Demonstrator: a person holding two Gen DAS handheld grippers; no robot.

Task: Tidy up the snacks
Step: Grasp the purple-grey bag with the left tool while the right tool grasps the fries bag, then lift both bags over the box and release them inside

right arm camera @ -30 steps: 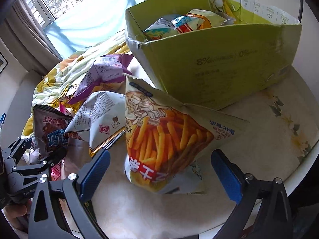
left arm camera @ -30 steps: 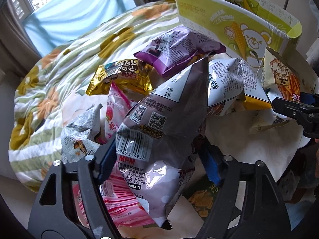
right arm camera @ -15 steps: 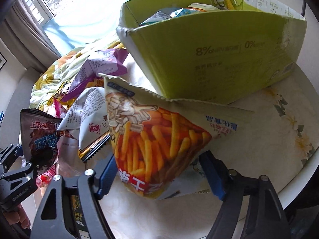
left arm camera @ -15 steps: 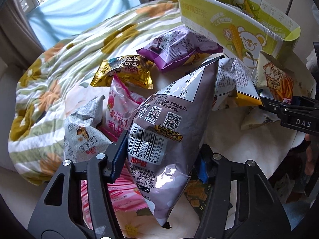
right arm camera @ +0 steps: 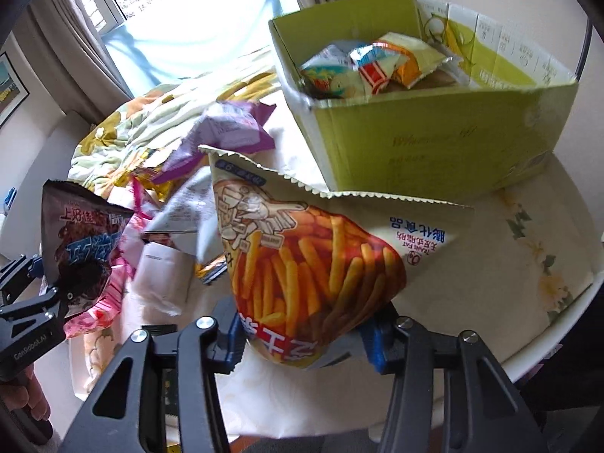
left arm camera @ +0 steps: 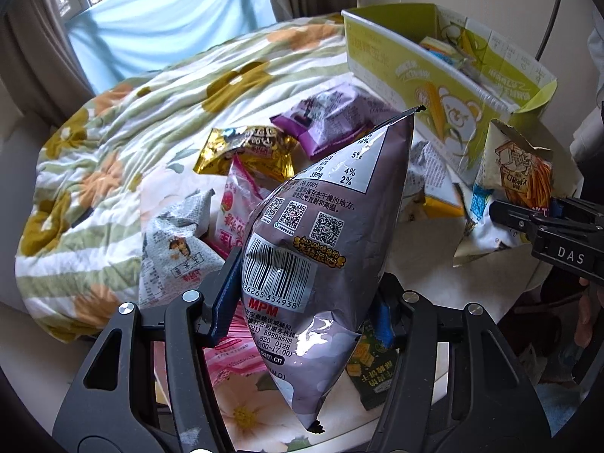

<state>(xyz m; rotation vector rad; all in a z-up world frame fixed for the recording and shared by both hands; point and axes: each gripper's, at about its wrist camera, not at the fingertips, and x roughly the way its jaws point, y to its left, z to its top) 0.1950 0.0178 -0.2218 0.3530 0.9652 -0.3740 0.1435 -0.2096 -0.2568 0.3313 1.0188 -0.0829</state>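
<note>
A few packets already lie in the green box (right arm camera: 434, 143), several remain loose beside it, and the left gripper (left arm camera: 305, 309) is clamped on a grey bag (left arm camera: 321, 234) (the right gripper (right arm camera: 302, 339) closing onto a fries bag (right arm camera: 313, 264)).

light: daylight from window (right arm camera: 196, 19) | glare: blown-out | edges: fisheye-bent, dark corners

Two close, downward-tilted wrist views, both over the snack-strewn table (left arm camera: 434, 249).

Left gripper (left arm camera: 307, 302) built of black frames, blue pads (left arm camera: 225, 304), silver screws, right gripper (right arm camera: 304, 334) likewise, "DAS" lettered in white
</note>
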